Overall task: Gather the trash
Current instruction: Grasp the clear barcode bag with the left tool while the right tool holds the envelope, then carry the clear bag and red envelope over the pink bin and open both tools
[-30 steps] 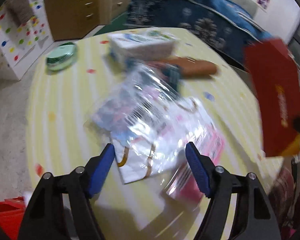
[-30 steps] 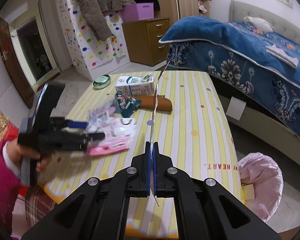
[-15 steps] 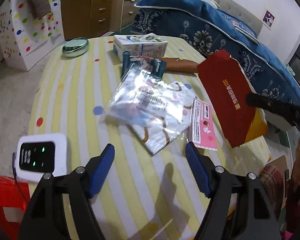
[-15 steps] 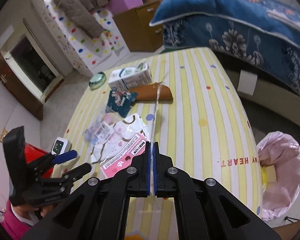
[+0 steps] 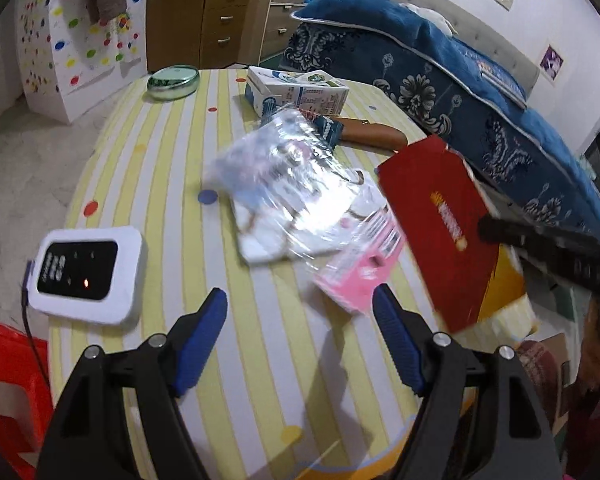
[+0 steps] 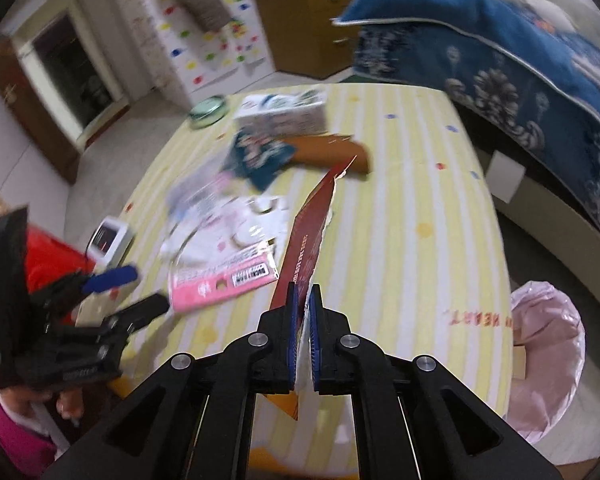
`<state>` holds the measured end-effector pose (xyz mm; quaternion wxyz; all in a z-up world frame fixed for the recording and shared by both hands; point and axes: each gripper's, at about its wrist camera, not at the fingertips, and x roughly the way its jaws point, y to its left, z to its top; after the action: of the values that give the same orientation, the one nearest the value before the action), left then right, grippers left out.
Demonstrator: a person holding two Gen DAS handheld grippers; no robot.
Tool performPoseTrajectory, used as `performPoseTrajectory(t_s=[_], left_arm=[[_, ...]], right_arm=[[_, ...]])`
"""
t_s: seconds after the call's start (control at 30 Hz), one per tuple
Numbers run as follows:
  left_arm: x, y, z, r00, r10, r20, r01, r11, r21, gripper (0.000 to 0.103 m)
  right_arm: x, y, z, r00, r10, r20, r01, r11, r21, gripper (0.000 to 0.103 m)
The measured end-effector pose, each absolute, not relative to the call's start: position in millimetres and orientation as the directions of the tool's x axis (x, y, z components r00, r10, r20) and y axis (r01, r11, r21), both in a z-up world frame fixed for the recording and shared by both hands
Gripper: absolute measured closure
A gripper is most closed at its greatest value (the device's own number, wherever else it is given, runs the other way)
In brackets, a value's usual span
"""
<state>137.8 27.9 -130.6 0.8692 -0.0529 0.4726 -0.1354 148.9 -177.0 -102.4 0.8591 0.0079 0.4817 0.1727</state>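
Left wrist: wrappers motion-blurred

Both hand-held tools share one build. The left black plastic two-finger gripper has angular, open-framed arms joined by round silver screws, ending in ribbed blue rubber finger pads. The right black plastic two-finger gripper matches it. The person wears a magenta sleeve.
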Motion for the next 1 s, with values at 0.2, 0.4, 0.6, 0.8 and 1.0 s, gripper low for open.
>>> performPoseTrajectory(t_s=[0.2, 0.4, 0.6, 0.8, 1.0], left_arm=[[138.8, 26.9, -137.5, 0.51, -0.311, -0.802, 0.174, 0.95, -0.257, 0.03], [156.4, 29.9, -135.2, 0.52, -0.323, -0.791, 0.123, 0.944, -0.305, 0.04], [164.0, 31.8, -138.6, 0.508, -0.329, -0.796, 0.073, 0.937, -0.341, 0.091], [137.3, 31.1, -100.2, 0.613, -0.315, -0.724, 0.131, 0.945, -0.3, 0.103], [110.5, 18.5, -62.3, 0.689, -0.268, -0.673, 0.184, 0.963, -0.196, 0.103]], right_arm=[[126.1, -171.2, -106.4, 0.459, 0.331, -0.825, -0.314, 0.928, 0.198, 0.097], [129.9, -176.6, -111.1, 0.463, 0.32, -0.827, -0.29, 0.936, 0.2, 0.096], [128.0, -176.7, -110.8, 0.47, 0.327, -0.82, -0.29, 0.935, 0.207, 0.096], [115.5, -175.8, -96.5, 0.487, 0.371, -0.79, -0.31, 0.92, 0.241, 0.101], [101.3, -179.3, -74.2, 0.57, 0.332, -0.752, -0.303, 0.935, 0.183, 0.102]])
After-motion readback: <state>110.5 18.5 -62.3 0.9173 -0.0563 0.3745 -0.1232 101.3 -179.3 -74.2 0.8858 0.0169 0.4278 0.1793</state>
